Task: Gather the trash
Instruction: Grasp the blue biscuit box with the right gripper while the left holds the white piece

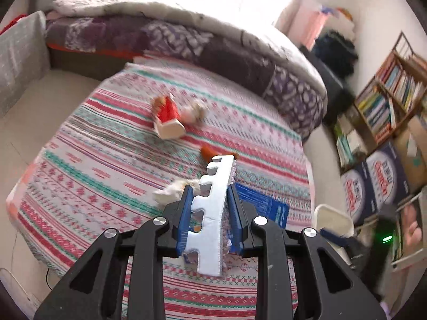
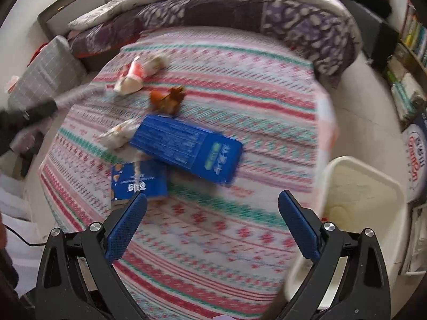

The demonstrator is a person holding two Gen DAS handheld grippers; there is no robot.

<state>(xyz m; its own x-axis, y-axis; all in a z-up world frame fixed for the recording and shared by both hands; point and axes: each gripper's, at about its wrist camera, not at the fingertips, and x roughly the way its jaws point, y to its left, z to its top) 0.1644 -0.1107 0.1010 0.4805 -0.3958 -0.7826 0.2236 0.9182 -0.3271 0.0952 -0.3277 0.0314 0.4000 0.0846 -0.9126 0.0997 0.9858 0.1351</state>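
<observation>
With left gripper clamped on the notched foam strip lifted above bedspread, swing strip fwd-right to white bin w/o loosening pinch, while right gripper, jaws wide & empty, lines up on blue box just ahead.

Korean lettering marks the smaller blue packet (print on the bigger blue box blurs beyond reading).
</observation>
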